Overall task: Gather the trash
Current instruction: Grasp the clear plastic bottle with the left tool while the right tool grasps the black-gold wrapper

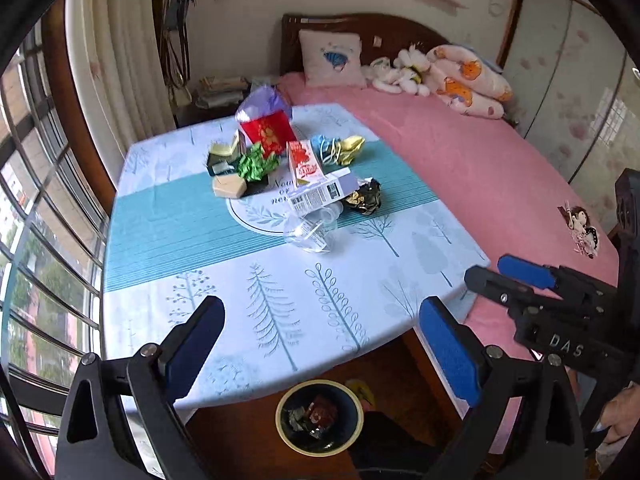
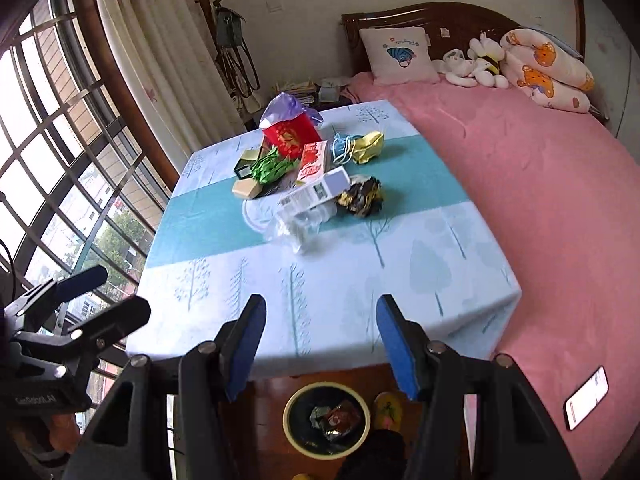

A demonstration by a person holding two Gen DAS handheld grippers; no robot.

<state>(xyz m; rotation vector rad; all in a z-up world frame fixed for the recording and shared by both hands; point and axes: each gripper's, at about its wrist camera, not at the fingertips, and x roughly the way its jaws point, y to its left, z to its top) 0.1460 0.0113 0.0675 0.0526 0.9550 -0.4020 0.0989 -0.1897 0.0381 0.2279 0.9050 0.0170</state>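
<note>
A heap of trash lies mid-table: a clear crushed plastic bottle [image 1: 310, 230] [image 2: 300, 224], a white barcode box [image 1: 322, 192] [image 2: 316, 194], a black-gold crumpled wrapper [image 1: 364, 196] [image 2: 360, 196], a red milk carton [image 1: 304, 160], green crumpled paper [image 1: 256, 164], a red bag [image 1: 268, 130] and a yellow wrapper [image 1: 350, 146]. A yellow-rimmed bin [image 1: 320, 418] [image 2: 326, 418] with some trash inside stands on the floor below the table's near edge. My left gripper [image 1: 320, 348] is open and empty above that edge. My right gripper [image 2: 320, 344] is open and empty, also shown in the left wrist view [image 1: 506, 276].
The table [image 1: 240, 320] has a tree-print cloth. A pink bed [image 1: 500, 168] with pillows and plush toys lies to the right. A barred window [image 2: 60, 160] and curtain are to the left. A phone [image 2: 586, 398] lies on the bed. A slipper [image 2: 388, 408] is by the bin.
</note>
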